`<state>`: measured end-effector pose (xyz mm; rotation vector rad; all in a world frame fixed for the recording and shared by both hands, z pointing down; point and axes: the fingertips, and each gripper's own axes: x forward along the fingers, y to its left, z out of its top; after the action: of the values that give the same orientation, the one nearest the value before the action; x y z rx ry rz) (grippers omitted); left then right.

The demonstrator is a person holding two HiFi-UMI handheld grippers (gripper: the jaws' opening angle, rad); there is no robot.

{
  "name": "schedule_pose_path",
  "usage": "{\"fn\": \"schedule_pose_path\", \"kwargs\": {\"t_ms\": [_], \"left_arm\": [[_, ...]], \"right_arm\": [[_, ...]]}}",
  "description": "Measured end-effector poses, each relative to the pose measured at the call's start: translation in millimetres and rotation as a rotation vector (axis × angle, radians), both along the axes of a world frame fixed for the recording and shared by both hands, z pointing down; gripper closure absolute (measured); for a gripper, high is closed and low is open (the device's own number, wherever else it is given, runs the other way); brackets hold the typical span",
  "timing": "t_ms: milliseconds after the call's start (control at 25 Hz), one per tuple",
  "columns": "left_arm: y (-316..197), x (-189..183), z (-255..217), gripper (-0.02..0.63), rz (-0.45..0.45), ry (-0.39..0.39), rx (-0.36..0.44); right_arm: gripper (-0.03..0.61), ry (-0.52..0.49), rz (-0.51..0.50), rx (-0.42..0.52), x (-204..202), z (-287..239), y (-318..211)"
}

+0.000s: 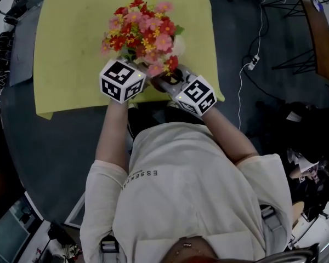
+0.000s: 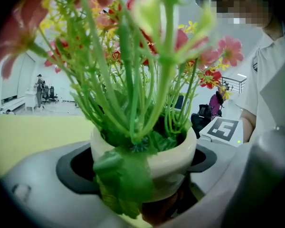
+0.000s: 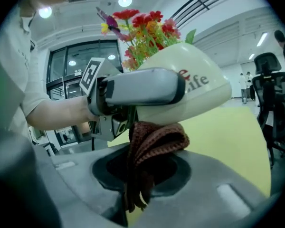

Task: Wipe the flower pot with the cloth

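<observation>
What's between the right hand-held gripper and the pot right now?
The brown cloth, held in the right hand-held gripper, is bunched against the pot's underside; the right gripper view shows it.

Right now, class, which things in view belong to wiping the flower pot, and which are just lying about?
In the job:
cream flower pot, clamped in the left gripper
brown knitted cloth, pinched in the right gripper, under the pot

Lying about:
white cable on the floor
office chair
</observation>
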<state>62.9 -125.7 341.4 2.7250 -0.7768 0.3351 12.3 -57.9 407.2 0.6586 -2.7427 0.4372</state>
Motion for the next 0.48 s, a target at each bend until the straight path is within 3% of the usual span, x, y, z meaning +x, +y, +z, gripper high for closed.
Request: {"fn": "schedule_pose_path", "kwargs": {"t_ms": [120, 200, 360, 480], "left_arm": [[10, 0, 3, 0.055, 0.005, -0.002, -0.012], [14, -1, 4, 0.057, 0.008, 0.001, -0.013], [23, -5, -1, 0.056, 0.02, 0.003, -0.011], [30, -7, -9, 0.055, 0.047, -0.008, 0.007]], "right_arm": [[0.514, 0.008, -0.035, -0.018, -2, 10, 14], [0.514, 0.016, -0.005, -0.021, 7, 17, 11], [0.514, 0.025, 0.149, -0.035, 45, 21, -17], [0.514, -0.024, 0.256, -0.047, 69, 6, -42]]}}
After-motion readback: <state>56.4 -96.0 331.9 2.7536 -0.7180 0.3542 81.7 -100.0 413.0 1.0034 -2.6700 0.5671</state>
